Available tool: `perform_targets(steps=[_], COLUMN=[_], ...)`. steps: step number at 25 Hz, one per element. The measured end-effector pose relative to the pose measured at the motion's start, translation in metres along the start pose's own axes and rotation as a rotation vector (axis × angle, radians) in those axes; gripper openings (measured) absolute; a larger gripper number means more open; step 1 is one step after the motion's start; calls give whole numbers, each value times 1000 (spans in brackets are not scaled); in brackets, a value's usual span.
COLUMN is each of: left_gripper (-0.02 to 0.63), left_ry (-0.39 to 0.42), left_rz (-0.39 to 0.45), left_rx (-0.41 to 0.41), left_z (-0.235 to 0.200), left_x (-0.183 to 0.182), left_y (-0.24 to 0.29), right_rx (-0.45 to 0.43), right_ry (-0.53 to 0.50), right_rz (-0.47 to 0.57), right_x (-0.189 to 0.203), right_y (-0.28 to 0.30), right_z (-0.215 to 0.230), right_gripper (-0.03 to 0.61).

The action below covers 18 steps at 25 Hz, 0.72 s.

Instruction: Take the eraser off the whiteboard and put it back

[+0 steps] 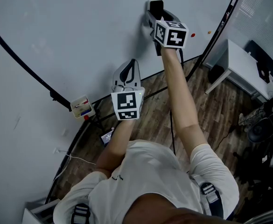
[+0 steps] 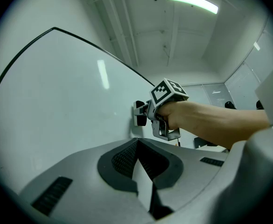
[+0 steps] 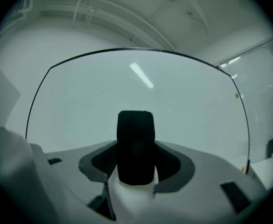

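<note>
Shirt, nearest the lens: white T-shirt across the near edge of the head view. Soft creased cloth, with dark harness straps over the shoulders.
Left gripper: held near, left of the other and back from the board. Jaws are closed tip to tip with nothing between them. Grey moulded shell, dark mesh-textured pads.
Right gripper: reached out to the far board on a straight arm. Jaws are spread wide and clamped on the two sides of the eraser.
Eraser: black upright block with rounded corners and a dull, felt-like surface. It sits at the board face, apparently touching it.
Whiteboard: smooth, pale and glossy with a thin black frame. A ceiling light is mirrored in it, and small coloured magnets sit near its right edge.
Tray: small box at the board's lower frame, to the left, with red and blue bits inside. It is well apart from the eraser.
Floor: wood-pattern planks. A white table stands to the right.
Step in hand: the grip is made with the eraser at the board. This reads as either lift-off or setting back, and I cannot tell which.
Next move: for lifting, pull straight away from the face with an even squeeze, since felt likely gives. For returning, press it flat, then open the jaws and check that it stays.
</note>
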<state>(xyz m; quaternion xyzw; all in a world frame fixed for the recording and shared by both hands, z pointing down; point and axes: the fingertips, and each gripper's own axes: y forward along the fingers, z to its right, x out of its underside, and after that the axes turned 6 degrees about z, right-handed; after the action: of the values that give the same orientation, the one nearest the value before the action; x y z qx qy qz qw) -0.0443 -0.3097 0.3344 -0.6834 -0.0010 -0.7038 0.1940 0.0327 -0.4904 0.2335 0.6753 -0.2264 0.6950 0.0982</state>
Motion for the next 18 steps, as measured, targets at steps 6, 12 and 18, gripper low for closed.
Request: perform_targets(steps=[6,12,18], left_gripper=[2,2,2], left_ry=[0,-10,-8], left_rz=[3,7,15], left_rx=[-2,0,-10], left_z=[1,-1,-4], left_x=[-2,-4,-10], left_y=[-1,-2,-4], right_rx=[-5,-8,-3], right_ry=[-3,-2,12], right_rz=[-10,-16,-7], right_x=[1,2,-2], right_y=[1,4,6], right_z=[-1,-4,-3], right_gripper=[238,238,238])
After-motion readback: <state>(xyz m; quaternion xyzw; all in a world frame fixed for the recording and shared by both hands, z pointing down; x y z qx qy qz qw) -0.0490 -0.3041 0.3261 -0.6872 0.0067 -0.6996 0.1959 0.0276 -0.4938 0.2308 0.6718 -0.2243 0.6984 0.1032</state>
